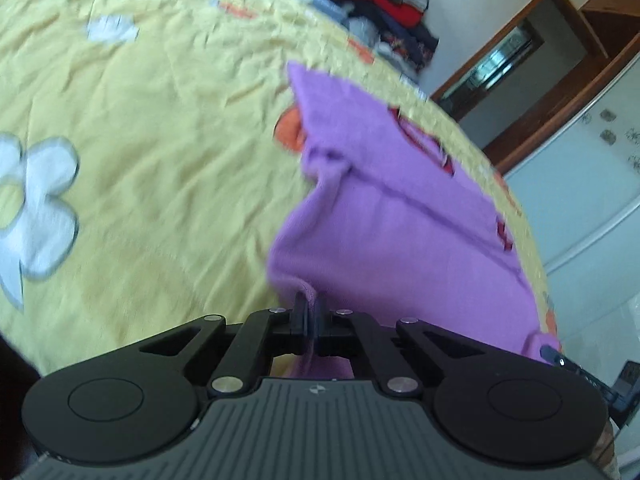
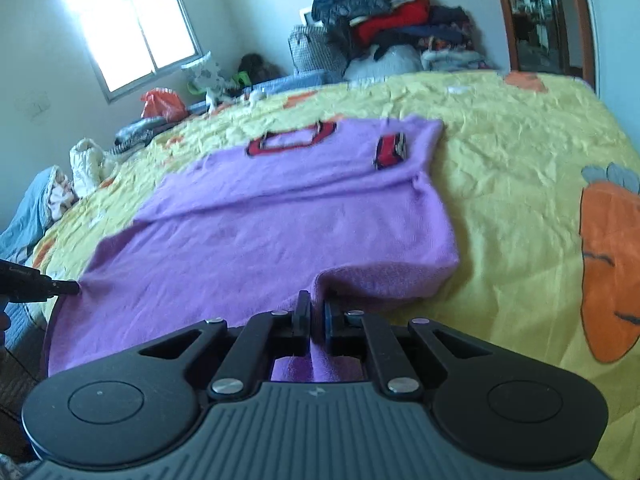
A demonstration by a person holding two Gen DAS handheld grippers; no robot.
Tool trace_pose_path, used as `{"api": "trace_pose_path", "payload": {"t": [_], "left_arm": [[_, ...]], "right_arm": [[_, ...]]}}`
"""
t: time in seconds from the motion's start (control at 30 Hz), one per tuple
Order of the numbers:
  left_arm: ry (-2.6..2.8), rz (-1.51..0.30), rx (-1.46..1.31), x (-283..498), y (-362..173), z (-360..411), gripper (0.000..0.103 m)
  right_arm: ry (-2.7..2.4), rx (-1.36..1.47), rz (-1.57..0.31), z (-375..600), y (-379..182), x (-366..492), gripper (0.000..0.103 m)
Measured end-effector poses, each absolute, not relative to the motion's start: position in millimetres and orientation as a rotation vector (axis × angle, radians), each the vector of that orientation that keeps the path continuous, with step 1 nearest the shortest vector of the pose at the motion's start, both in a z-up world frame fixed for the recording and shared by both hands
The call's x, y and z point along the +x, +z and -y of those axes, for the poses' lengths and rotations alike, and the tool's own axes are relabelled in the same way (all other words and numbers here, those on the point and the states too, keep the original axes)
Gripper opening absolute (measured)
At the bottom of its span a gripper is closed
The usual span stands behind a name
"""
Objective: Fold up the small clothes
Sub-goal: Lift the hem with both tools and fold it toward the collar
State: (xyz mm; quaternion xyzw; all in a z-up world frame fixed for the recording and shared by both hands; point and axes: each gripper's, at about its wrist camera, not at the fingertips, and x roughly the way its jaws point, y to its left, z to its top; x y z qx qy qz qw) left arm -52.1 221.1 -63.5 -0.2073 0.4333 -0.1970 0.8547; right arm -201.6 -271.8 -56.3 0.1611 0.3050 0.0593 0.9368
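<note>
A small purple knit top [image 2: 256, 224] with red-and-black trim at neck and sleeve lies spread on a yellow bedspread [image 2: 512, 184]. It also shows in the left wrist view [image 1: 384, 208]. My right gripper [image 2: 316, 312] is shut on the top's near hem, lifted a little off the bed. My left gripper [image 1: 310, 308] is shut on the other near corner of the hem; its tip also shows at the left of the right wrist view [image 2: 66, 288]. The right gripper's tip shows at the right edge of the left wrist view [image 1: 554, 356].
The bedspread [image 1: 140, 120] has white flower and orange carrot prints. A heap of clothes [image 2: 392, 16] sits at the far side by the wall. More clothes and bags [image 2: 160, 104] line the left edge under a window. A wooden door frame [image 1: 520, 92] stands beyond the bed.
</note>
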Motion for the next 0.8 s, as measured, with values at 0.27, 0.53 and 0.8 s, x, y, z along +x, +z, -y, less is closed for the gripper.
{"api": "trace_pose_path", "payload": {"t": [0.27,0.53,0.8], "left_arm": [[-0.443,-0.788,-0.439,-6.8,-28.6,-201.3,0.002],[-0.394,-0.816,-0.449,54.8,-42.8,-194.5,0.002],[-0.411,-0.866,-0.491,11.3,-57.4,-228.6,0.008]], "right_arm": [[0.093,0.352,-0.549,288.1,-38.9,-190.3,0.006],[-0.040,0.392,-0.590,329.8,-60.3,-156.7,0.006],[0.009,0.465,-0.665,336.0,-73.2,-175.4,0.011]]}}
